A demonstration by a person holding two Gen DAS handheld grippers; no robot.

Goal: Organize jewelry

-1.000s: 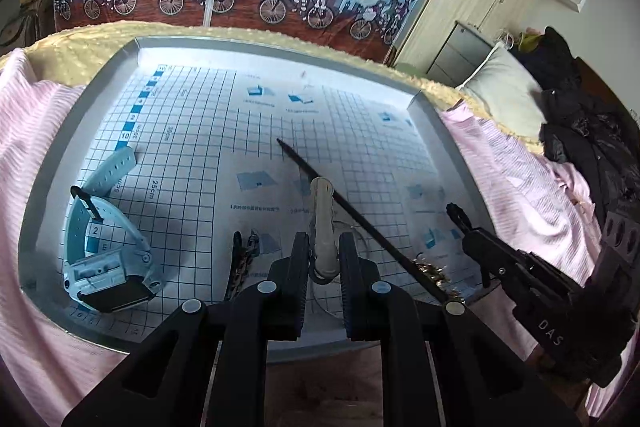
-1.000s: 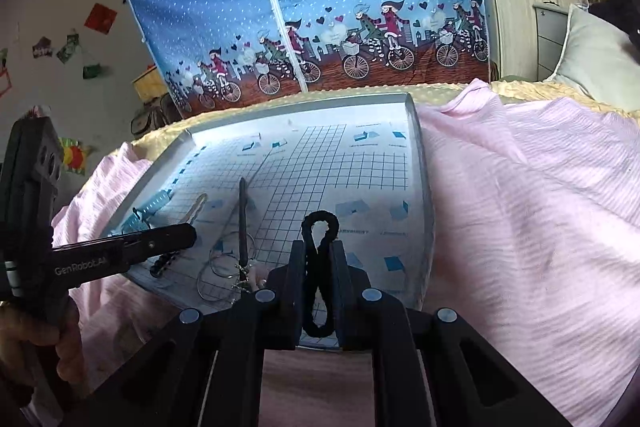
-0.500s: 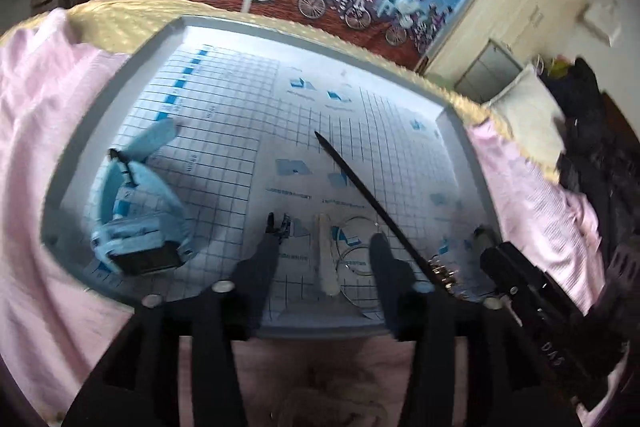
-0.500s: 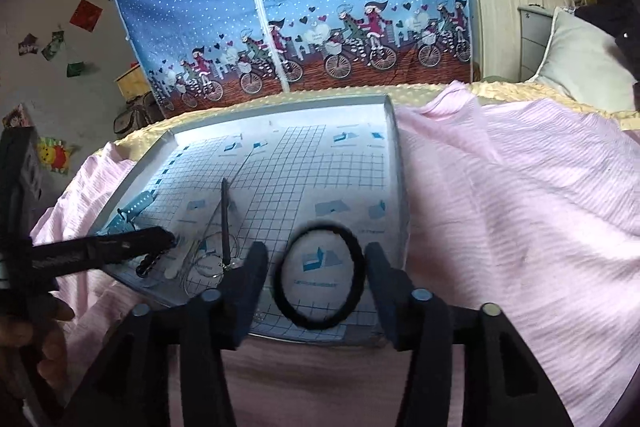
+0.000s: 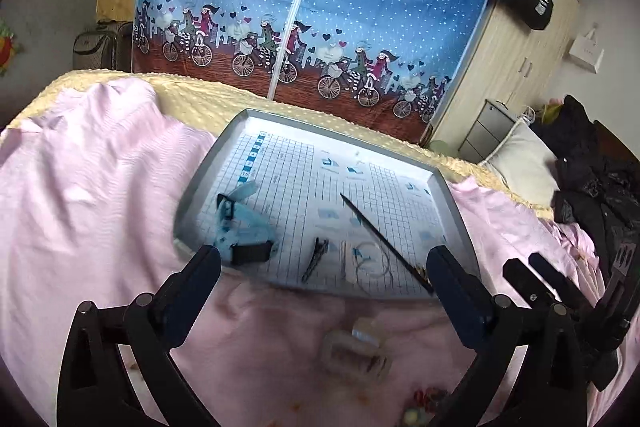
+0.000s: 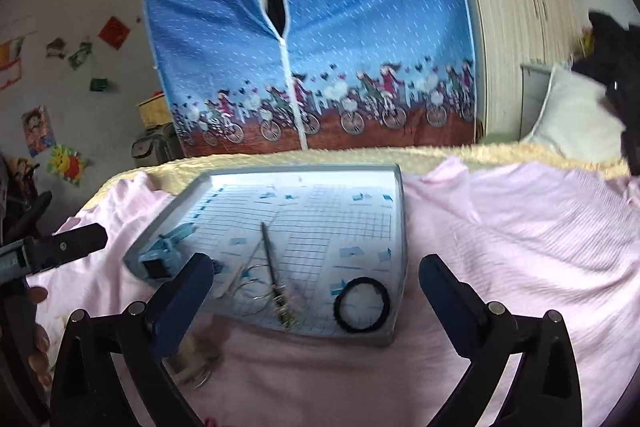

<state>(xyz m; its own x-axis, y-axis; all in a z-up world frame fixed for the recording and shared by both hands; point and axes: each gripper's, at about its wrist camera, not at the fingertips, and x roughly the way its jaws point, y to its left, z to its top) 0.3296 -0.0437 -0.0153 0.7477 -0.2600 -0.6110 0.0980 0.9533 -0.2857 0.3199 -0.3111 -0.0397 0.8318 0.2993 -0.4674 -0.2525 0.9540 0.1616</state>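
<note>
Pink bedsheet (image 5: 100,207) everywhere, with the grey tray (image 5: 192,203) sitting on it holding the jewelry. Going left to right across the tray: a light-blue watch (image 5: 244,223) at the near left, a small dark hair clip (image 5: 316,259), a pale stick-shaped piece (image 5: 343,261) with thin wire hoops (image 5: 372,259) beside it, a long dark hairpin (image 6: 270,255) lying diagonally, and the black hair tie (image 6: 362,303) flat in the near right corner. What changed: a second ago the left gripper (image 5: 324,291) was pinching that pale stick and the right gripper (image 6: 316,291) was clamped on the hair tie. Now both have let go, sit wide apart with nothing between the fingers, and have pulled back off the tray's near edge. So two more pieces look placed. Some clear plastic thing (image 5: 354,351) and a few small beads or similar (too blurry to tell) are on the sheet near the person, off the tray, so those are probably next up.
</note>
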